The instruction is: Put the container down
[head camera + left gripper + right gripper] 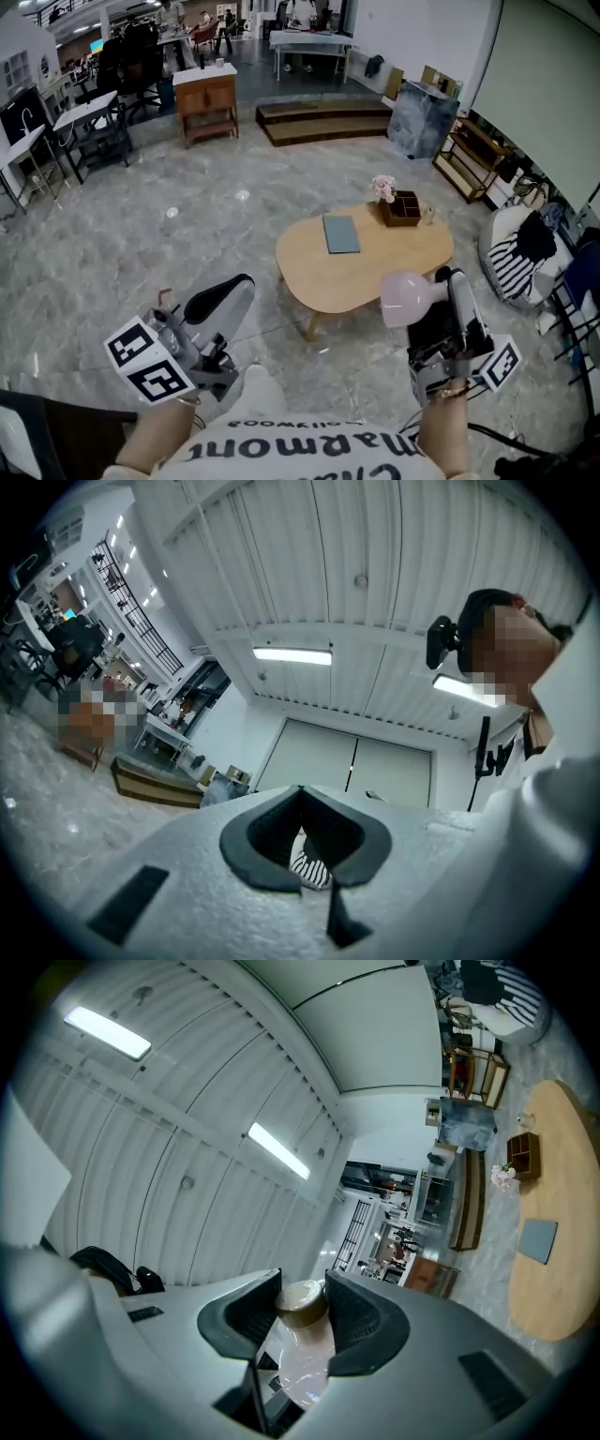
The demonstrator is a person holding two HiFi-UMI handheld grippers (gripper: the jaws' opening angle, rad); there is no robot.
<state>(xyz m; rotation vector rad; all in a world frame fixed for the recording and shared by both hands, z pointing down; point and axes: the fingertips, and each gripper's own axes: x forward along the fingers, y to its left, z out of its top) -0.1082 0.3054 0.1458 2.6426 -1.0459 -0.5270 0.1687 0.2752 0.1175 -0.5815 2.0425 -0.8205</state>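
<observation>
Overhead, right gripper [302, 1309]: fingers partway open, clamped on the neck of a translucent container [407, 298] just under its brown cap [302, 1299]. Container is held in the air at the near edge of the low wooden surface [375, 267], not set down. Left gripper [301, 799]: fingers closed tip to tip, nothing between them. Shirt [300, 448] print, seen upside down, reads roughly "marmon"; the rest is not legible.

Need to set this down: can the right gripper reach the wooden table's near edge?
Probably yes: the right gripper, shut on the container, hovers beside the table, whose near edge lies bare.
</observation>
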